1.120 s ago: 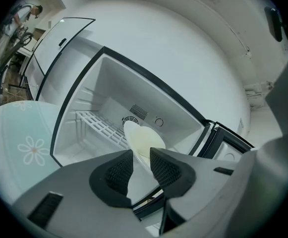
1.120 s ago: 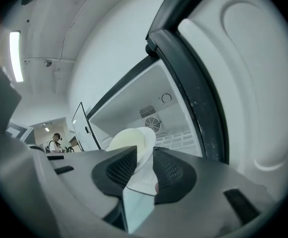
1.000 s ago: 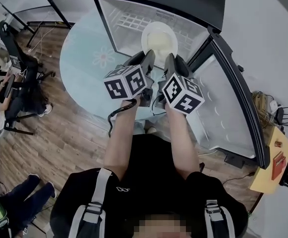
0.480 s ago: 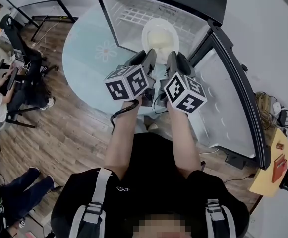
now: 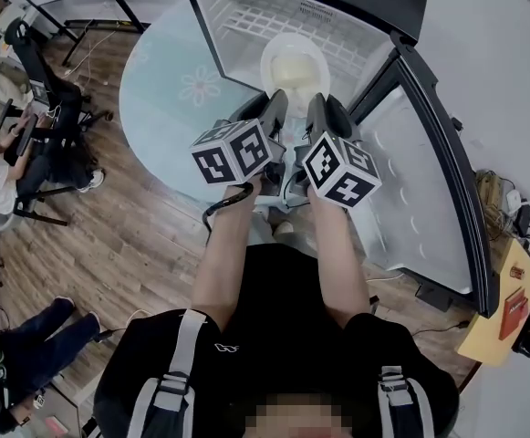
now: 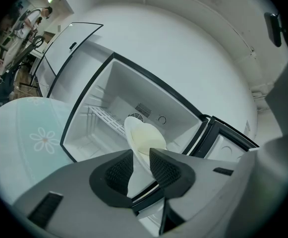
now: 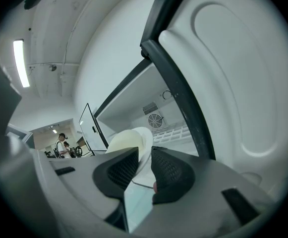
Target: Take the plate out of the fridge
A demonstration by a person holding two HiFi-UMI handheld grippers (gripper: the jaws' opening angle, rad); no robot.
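Wood-plank floor runs under a round pale-blue glass table printed with a flower. A small black-framed fridge with a white inside stands on the table, and its door is swung wide to the right. A round white plate with a pale yellow centre sits inside the open compartment, in front of the white wire shelf, with its near rim turned toward the opening. Both tools reach in side by side from below, each carrying a black-and-white marker cube. The left gripper is clamped on the plate's near rim. In the left gripper view its ribbed black pads press on either face of the plate, with the wire shelf behind. The right gripper, just beside it, grips the same rim a little further right. Its jaws have just been closing, and in the right gripper view the plate stands edge-on between the pads, which bear on it. The door fills the right of that view.
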